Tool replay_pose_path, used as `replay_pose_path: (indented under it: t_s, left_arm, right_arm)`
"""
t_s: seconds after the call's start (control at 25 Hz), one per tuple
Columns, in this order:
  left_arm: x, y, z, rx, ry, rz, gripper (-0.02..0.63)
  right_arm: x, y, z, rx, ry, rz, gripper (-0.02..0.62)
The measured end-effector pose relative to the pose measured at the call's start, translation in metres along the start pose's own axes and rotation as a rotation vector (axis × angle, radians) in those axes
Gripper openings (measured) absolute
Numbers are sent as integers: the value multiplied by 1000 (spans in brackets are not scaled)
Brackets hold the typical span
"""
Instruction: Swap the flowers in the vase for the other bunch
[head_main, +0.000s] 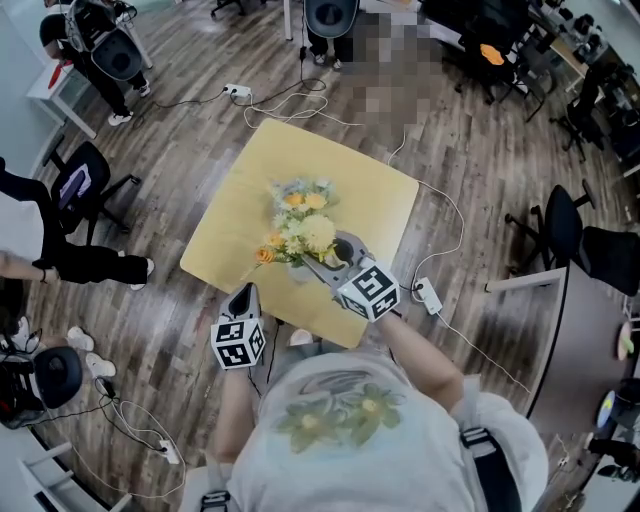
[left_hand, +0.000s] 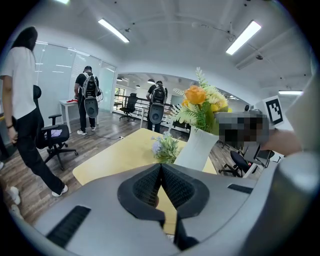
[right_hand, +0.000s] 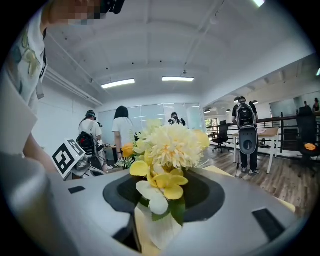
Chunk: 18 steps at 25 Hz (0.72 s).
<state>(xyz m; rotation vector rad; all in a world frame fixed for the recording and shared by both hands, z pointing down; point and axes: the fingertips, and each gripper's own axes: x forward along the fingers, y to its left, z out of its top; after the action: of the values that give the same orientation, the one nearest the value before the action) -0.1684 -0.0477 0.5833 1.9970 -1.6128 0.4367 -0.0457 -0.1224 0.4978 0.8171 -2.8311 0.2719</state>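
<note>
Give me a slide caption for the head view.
Right hand-held gripper at a vase of yellow flowers on a yellow table, second bunch lying beyond.

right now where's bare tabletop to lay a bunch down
The widest bare stretch of the table is its left corner, left of the vase and the lying bunch. The right corner is bare too. The middle is crowded: vase, lying bunch and right gripper sit close together.
</note>
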Motion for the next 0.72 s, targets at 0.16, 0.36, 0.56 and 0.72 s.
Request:
replay_pose_path:
  t_s: [0.16, 0.36, 0.56, 0.72]
  left_arm:
    - [0, 1, 1, 0, 0, 1, 17]
    - [-2, 1, 0, 2, -2, 1, 17]
    - [-5, 0, 0, 6, -4, -6, 17]
    - [-6, -1, 0, 12, -9, -14, 17]
  right_arm:
    - [-4, 1, 5, 24, -7, -13, 213]
    - [-14, 4, 12, 25, -15, -25, 222]
    - [-32, 5, 23, 37, -51, -68, 222]
    - [-49, 7, 26, 66, -96, -82, 222]
